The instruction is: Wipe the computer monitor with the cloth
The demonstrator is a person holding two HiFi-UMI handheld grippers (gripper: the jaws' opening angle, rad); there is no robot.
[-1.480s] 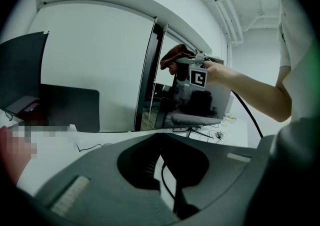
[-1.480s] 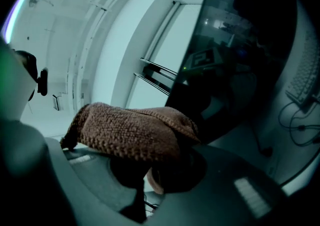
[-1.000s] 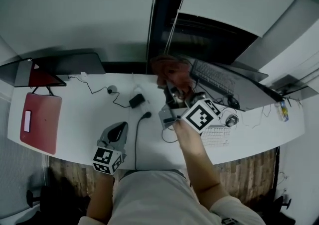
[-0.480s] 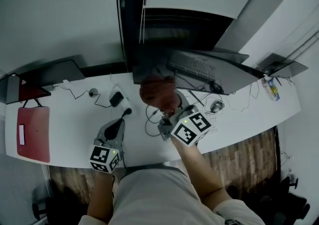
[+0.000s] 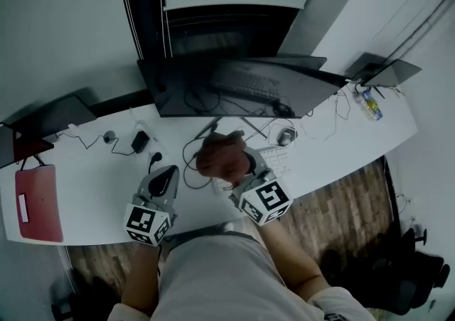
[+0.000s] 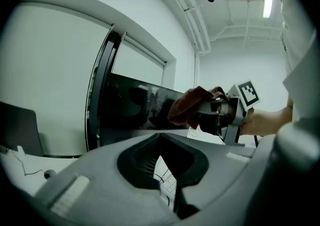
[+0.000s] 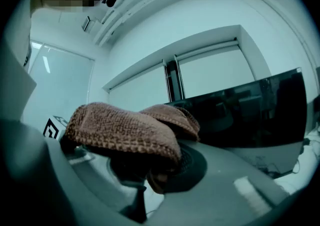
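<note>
Clamping a bunched fold of the cloth [image 5: 219, 156], the right gripper [image 5: 242, 170] is held above the desk [image 5: 92, 177], in front of the monitor [image 5: 234, 89], not touching it; cloth is judged soft, light, limp, so it's best gripped at the bunch w/ the loose part left to drag; screen looks thin, prob. easily rocked, so light pressure is advised; left gripper [image 5: 162, 181] is seen w/ jaws together, empty; cables [image 5: 188, 163], keyboard [image 5: 274, 158] and mouse [image 5: 286, 135] below could be snagged.
</note>
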